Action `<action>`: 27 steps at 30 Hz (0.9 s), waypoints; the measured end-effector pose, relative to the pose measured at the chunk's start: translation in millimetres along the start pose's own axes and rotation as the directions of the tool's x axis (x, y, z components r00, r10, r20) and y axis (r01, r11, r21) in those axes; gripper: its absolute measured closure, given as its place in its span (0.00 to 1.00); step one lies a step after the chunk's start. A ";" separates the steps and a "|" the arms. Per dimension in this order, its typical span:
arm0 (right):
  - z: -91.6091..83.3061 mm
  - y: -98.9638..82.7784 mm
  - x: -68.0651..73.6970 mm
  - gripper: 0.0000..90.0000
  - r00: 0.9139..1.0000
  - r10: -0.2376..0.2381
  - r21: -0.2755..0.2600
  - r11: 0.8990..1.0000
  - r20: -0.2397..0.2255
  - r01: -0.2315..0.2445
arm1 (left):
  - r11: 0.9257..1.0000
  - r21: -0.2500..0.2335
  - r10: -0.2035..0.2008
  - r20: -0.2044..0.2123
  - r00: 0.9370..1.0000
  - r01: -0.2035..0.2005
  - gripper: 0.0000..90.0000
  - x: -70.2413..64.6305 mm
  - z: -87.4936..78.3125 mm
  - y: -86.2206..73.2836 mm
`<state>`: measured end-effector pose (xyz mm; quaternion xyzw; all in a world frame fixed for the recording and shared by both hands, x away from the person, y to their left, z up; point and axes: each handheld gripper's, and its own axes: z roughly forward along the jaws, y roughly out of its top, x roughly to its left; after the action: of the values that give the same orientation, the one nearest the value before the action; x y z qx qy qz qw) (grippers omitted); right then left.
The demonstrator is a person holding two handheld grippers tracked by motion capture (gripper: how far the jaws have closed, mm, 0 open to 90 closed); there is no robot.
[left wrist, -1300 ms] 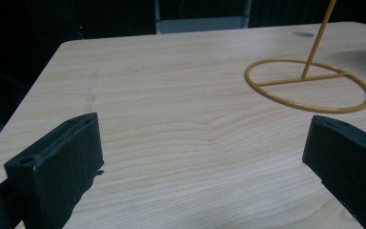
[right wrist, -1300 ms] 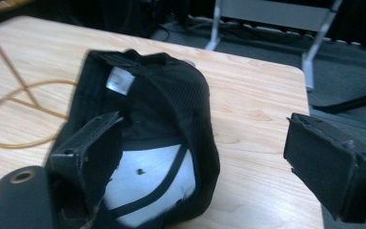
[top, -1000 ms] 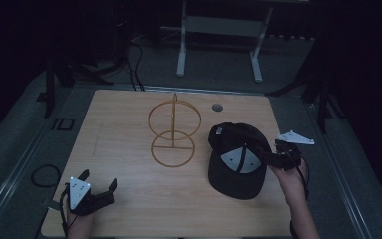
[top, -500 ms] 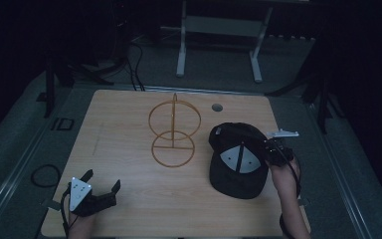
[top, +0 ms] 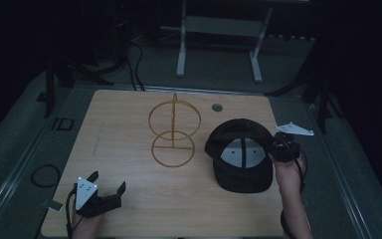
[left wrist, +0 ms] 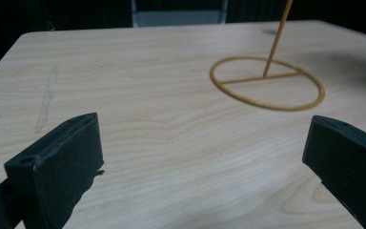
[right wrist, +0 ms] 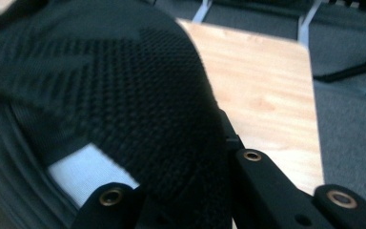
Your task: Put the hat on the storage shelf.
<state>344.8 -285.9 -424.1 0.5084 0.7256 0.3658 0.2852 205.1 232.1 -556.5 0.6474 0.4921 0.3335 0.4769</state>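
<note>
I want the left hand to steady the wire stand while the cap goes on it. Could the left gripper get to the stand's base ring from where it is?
Probably yes. The left gripper is open, and bare table lies between it and the stand's base ring. The cap, clamped in the right gripper, sits off to the side.

A black cap (right wrist: 124, 95) takes up the left and centre of the frame, its knitted mesh fabric close to the lens and blurred toward the upper left. A white patch shows on it at the lower left. Along the bottom edge the right gripper (right wrist: 181, 200) has its two black jaws pinched onto the cap's fabric, brass-coloured screw holes visible on them. The jaws have just been closing. In the upper right lies the wooden table (right wrist: 267, 86), with grey floor (right wrist: 348, 124) beyond its edge.
</note>
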 end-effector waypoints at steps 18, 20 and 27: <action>-64.1 27.9 5.9 1.00 0.993 -0.008 -0.210 0.978 -0.119 -0.017 | 0.997 0.082 -0.036 0.257 0.966 0.015 0.00 -57.5 1.6 35.7; -68.7 28.7 7.7 1.00 0.991 -0.012 -0.225 0.974 -0.137 -0.019 | 0.998 0.070 -0.020 0.274 0.961 0.000 0.00 -64.1 2.6 41.0; -81.7 30.4 21.2 1.00 0.987 -0.057 -0.258 0.966 -0.153 0.016 | 0.994 0.052 0.075 0.367 0.927 -0.101 0.00 -89.3 8.6 59.0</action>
<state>289.9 -278.9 -353.5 0.4229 0.7019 0.4904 0.2965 205.5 140.7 -500.1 0.7357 0.3772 0.2114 0.5213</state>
